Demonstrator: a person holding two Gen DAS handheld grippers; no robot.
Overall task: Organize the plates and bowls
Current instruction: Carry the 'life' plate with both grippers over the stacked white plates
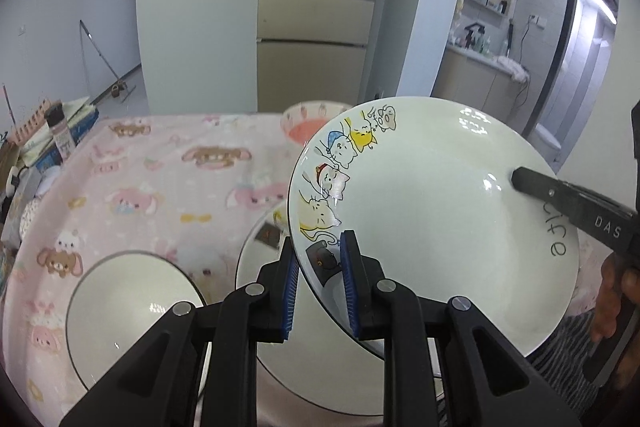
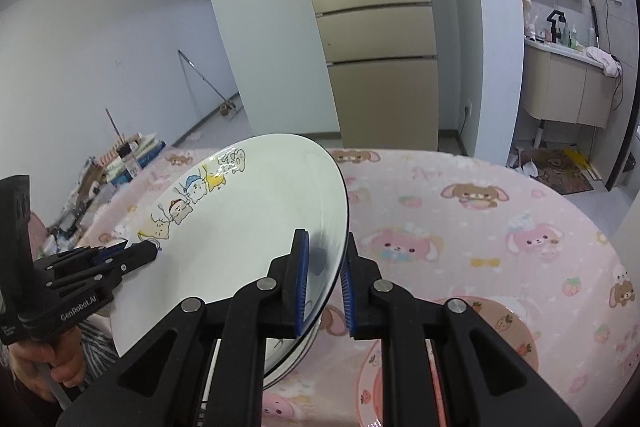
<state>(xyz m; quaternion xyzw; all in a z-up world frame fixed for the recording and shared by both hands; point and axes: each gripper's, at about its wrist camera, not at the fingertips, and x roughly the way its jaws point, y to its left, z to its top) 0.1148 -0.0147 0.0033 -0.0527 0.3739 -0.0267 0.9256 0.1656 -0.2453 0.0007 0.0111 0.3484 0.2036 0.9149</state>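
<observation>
Both the right gripper and left gripper clamp the tilted cartoon plate's rim.

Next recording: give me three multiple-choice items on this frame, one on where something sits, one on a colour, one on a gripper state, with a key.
1. Where is the cartoon-cat plate?
A. flat on the tablecloth
B. held tilted above a dark-rimmed white plate
C. inside the refrigerator

2. What colour are the pads on the gripper fingers?
A. blue
B. red
C. green

3. How do the two grippers stand?
A. both open, away from the plate
B. only the left grips
C. both closed on opposite rims of the plate

Key: B, the left wrist view shows it raised at a slant over the dark-rimmed white plate on the pink cartoon tablecloth. A, the pads are blue in both views. C, the left gripper and the right gripper each pinch a rim.
</observation>
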